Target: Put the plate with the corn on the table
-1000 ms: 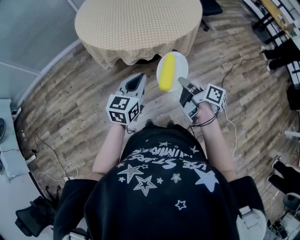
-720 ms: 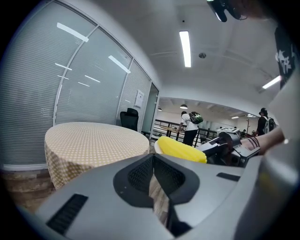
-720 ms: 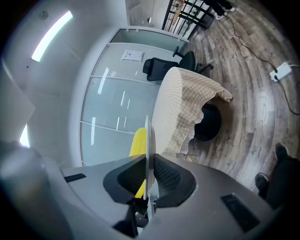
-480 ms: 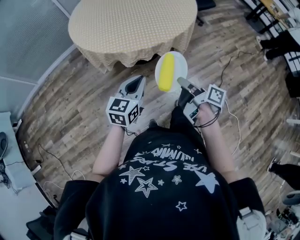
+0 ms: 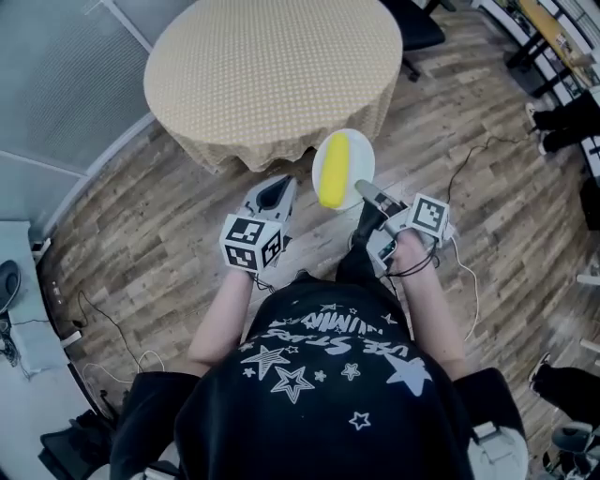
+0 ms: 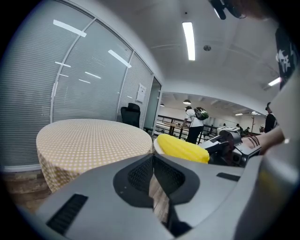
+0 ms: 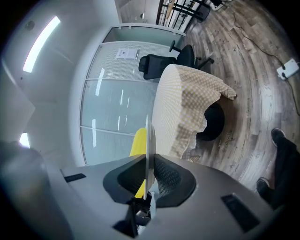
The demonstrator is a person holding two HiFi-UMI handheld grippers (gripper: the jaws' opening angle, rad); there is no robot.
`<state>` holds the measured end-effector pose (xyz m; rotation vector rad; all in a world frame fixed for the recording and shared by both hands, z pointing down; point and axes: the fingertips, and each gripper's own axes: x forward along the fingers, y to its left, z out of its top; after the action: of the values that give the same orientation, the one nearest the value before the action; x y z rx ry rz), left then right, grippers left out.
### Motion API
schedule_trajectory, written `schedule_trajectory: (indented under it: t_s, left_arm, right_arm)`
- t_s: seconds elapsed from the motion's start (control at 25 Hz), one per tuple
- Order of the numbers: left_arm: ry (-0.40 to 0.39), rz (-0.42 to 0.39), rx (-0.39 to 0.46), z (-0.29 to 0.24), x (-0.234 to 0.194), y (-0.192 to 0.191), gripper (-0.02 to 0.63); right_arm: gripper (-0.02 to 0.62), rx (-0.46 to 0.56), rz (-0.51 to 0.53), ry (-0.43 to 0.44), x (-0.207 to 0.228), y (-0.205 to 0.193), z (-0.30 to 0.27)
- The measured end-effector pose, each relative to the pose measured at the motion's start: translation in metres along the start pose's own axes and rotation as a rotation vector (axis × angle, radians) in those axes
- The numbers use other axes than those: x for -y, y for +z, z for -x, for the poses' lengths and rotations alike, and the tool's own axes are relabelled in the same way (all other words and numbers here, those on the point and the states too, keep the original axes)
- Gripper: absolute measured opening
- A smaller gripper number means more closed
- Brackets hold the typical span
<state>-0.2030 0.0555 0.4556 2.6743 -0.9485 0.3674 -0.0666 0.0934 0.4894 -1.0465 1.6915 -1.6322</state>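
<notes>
A white plate point(image 5: 362, 153) carrying a yellow corn cob point(image 5: 334, 169) hangs in the air just short of the round table point(image 5: 272, 66) with its beige checked cloth. My right gripper point(image 5: 365, 188) is shut on the plate's near rim. In the right gripper view the plate point(image 7: 149, 133) stands edge-on between the jaws of that gripper point(image 7: 149, 160), the corn point(image 7: 138, 143) to its left and the table point(image 7: 180, 105) beyond. My left gripper point(image 5: 276, 186) is beside the plate on the left, shut and empty. In the left gripper view my left gripper point(image 6: 152, 159) shows the corn point(image 6: 183, 149) to the right and the table point(image 6: 93, 138) ahead.
A black office chair point(image 5: 417, 17) stands behind the table. Cables point(image 5: 478, 141) trail over the wood floor on the right, near another person's legs point(image 5: 562, 122). A glass partition point(image 5: 56, 75) runs along the left, with a white desk point(image 5: 19, 309) at the left edge.
Both grippers and the plate with the corn have come closer to the table's near edge. The right gripper's hold on the rim is unchanged.
</notes>
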Motion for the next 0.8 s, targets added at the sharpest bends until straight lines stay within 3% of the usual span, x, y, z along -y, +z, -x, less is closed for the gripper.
schedule_trajectory:
  t_s: [0.28, 0.8]
  left_arm:
    - [0.065, 0.021, -0.01, -0.06, -0.006, 0.015, 0.008]
    - [0.103, 0.034, -0.001, -0.163, 0.015, 0.045, 0.008]
  right_arm:
    - [0.041, -0.057, 0.024, 0.004, 0.012, 0.071, -0.016]
    - [0.041, -0.095, 0.037, 0.006, 0.027, 0.178, -0.008]
